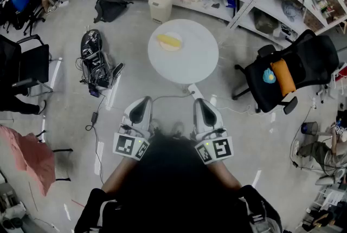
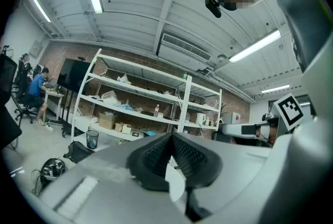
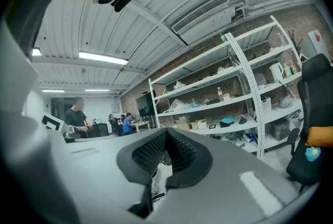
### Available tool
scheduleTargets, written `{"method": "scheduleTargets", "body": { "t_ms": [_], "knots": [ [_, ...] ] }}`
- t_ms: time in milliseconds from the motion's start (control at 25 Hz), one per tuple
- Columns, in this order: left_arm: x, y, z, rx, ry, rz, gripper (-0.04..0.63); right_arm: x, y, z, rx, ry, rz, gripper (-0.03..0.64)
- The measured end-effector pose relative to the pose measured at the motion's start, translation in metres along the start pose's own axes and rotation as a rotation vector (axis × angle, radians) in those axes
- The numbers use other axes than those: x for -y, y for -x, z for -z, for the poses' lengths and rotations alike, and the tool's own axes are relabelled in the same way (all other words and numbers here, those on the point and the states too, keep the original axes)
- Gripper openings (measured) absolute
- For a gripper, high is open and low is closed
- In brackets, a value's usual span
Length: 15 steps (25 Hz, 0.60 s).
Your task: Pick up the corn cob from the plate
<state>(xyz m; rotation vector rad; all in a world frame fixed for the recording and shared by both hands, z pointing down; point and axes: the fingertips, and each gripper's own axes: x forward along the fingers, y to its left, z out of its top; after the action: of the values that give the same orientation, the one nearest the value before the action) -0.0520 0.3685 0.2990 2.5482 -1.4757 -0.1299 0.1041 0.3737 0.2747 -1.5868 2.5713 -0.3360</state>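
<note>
Corn cob (image 1: 169, 40): yellow, lay on small pale plate (image 1: 174, 47), far-left part of round white table (image 1: 190, 66)
Long axis: ran left-right
Left gripper (image 1: 143, 101): jaws pressed together, empty, well short, marginally nearer
Right gripper (image 1: 199, 102): likewise closed, empty

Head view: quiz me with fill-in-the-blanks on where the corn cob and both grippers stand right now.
1. The yellow corn cob lies on a pale plate on the round ____ table.
2. The left gripper has its jaws ____, with nothing between them.
3. The right gripper is likewise held near the person's body, and ____ gripper touches the cob.
4. In the head view, the black office chair with the orange cushion stands to the table's ____.

Missing words: white; shut; neither; right
</note>
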Motion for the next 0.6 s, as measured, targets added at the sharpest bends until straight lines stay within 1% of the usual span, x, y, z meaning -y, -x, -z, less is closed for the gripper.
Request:
{"method": "scheduleTargets", "body": {
  "t_ms": [400, 600],
  "knots": [
    [-0.009, 0.001, 0.0, 0.001, 0.007, 0.002, 0.003, -0.004, -0.007, 0.002, -0.006, 0.007, 0.005, 0.008],
    [-0.016, 0.003, -0.002, 0.003, 0.012, 0.005, 0.003, -0.008, -0.013, 0.001, 0.007, -0.024, 0.012, 0.008]
  ]
}}
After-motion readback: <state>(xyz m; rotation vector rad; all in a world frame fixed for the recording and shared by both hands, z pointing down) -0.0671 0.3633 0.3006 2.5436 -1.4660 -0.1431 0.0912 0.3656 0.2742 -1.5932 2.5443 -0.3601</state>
